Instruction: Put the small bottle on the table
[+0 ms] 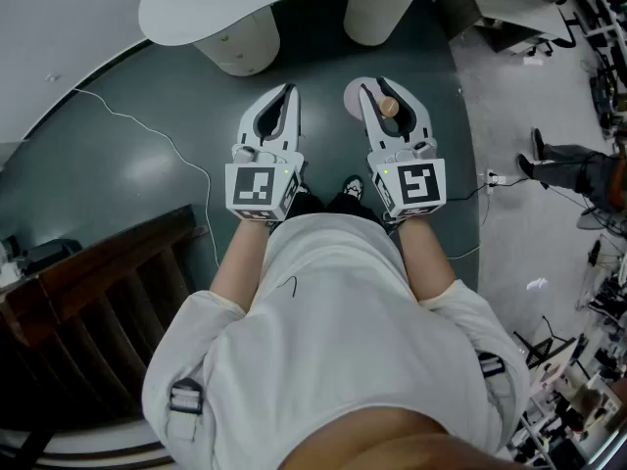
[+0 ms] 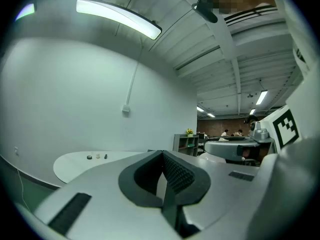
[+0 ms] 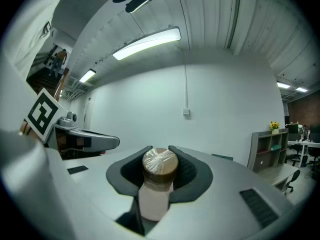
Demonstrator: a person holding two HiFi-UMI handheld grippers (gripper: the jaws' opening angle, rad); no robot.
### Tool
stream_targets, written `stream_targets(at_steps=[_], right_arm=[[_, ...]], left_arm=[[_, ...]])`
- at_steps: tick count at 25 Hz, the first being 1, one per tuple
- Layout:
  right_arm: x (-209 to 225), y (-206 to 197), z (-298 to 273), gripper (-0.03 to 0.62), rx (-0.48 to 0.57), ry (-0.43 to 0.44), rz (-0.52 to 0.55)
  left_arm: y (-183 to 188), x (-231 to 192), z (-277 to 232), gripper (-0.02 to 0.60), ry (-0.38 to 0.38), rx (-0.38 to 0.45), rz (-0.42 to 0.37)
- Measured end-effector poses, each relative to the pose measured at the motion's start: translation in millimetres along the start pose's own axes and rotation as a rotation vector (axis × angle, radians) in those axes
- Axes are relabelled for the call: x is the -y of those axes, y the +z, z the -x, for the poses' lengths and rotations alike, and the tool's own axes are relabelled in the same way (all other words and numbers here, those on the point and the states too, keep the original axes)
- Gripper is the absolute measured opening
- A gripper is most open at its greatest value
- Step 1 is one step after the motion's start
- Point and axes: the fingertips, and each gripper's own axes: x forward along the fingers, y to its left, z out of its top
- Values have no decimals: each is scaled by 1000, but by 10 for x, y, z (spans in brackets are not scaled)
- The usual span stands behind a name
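Inside the right gripper (image 3: 161,153), clamped, sits the small bottle (image 3: 154,196) (brown-capped).

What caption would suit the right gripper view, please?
Right gripper grips a small bottle with a brown cap, upright between its jaws.

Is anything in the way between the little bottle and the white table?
Nothing visible is. The right gripper holds the small bottle, and only bare floor lies between it and the white table ahead.
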Motion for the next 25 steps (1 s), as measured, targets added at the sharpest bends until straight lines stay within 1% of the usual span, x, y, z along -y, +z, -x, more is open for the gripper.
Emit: stream_targets(at_steps=[11,13,19,25], right_arm=[[-390,-57,-290,97,-18,-7,-22],[-418,-71,-356,97,-22,-8,-22],[-407,-141,-548,97,-54,8,-30],[-120,-155,-908,97,-49,38,-39]], left_arm=[[-145,-468,251,12,-12,-33,18],[-184,-566,249,12,-4,-41,21],[-294,-739,147,12,16,-71,43],[-293,-825,-269,12,36,-89,36]])
